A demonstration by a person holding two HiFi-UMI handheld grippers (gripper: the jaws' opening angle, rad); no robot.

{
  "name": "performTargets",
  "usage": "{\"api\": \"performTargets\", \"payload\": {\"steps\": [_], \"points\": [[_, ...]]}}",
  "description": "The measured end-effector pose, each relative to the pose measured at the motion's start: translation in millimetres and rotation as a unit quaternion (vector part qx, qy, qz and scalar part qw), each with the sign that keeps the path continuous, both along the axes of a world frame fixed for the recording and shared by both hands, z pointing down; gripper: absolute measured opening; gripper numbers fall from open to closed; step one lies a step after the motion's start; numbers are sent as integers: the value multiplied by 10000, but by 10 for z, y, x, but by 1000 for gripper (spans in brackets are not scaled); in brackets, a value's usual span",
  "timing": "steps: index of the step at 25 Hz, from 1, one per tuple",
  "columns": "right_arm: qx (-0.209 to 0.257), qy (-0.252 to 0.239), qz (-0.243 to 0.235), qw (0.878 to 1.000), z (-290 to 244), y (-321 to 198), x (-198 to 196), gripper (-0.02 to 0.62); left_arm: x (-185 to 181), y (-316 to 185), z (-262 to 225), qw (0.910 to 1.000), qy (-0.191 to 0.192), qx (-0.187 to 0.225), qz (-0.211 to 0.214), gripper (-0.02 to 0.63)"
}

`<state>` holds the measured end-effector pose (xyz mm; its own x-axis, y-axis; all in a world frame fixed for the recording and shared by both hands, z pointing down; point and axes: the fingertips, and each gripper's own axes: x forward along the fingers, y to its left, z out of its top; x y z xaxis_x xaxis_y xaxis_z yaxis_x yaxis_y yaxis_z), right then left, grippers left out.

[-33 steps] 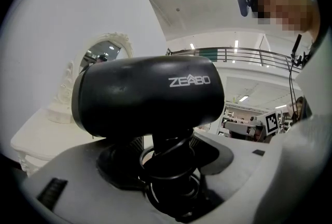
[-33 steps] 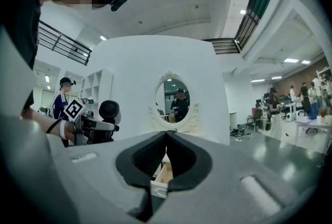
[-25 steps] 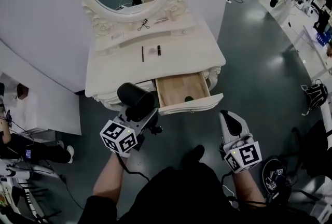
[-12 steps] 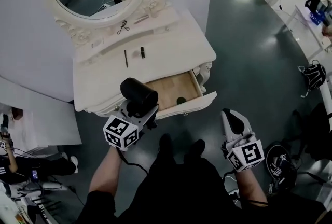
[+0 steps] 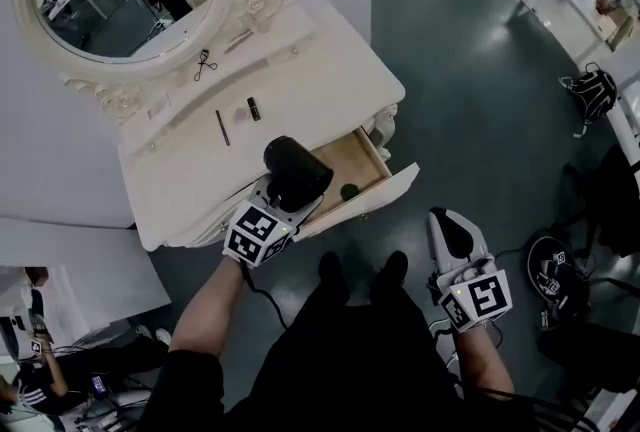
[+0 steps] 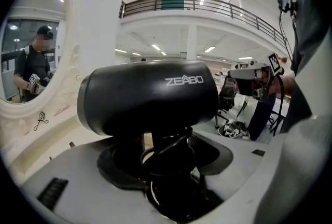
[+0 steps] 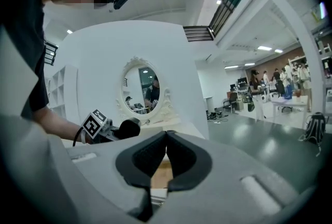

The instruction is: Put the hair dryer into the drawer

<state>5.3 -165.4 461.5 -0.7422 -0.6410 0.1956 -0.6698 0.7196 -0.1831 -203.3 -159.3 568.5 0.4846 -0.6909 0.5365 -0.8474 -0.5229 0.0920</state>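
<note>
Your left tool (image 5: 288, 205) pinches the black barrel-shaped hair dryer (image 5: 298, 170) by its handle, barrel crosswise above the jaws, over the open wooden drawer's (image 5: 355, 158) left end. The cavity lies just right, below. Your right tool (image 7: 166, 140), pressed together and empty, hangs well apart.

Bright ceiling lights, perhaps slight fisheye warping

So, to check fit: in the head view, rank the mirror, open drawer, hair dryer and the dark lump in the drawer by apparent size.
Mirror, largest.
Open drawer and hair dryer: unsure, the dryer is nearer the camera and hides part of the drawer.
Dark lump, smallest.
</note>
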Motion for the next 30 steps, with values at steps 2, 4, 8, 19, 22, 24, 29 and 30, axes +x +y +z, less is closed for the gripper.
{"api": "performTargets", "payload": {"steps": [2,4,8,19,22,24,29,30], "points": [[-70,-14,108,9999,54,-5,-1,2,10,-63,173,9995,-195,-148,220,258],[-97,-14,195,9998,88,-11,8,2,2,-120,348,9979,-399,-279,421,258],[-129,-3,360,9993,116,-21,63,2,26,-201,681,9917,-836,-480,854,258],[-302,81,622,9976,246,19,272,2,239,-300,1508,9707,-1486,-1033,1578,256],[-325,118,646,9973,290,22,286,2,243,-319,1675,9653,-1621,-1164,1687,256],[-388,123,679,9969,319,22,304,2,261,-331,1778,9600,-1754,-1234,1802,256],[-494,133,758,9958,384,6,346,2,345,-351,2014,9467,-1944,-1435,2132,256],[-512,138,772,9956,398,1,353,2,355,-359,2063,9447,-1965,-1480,2170,256]]}}
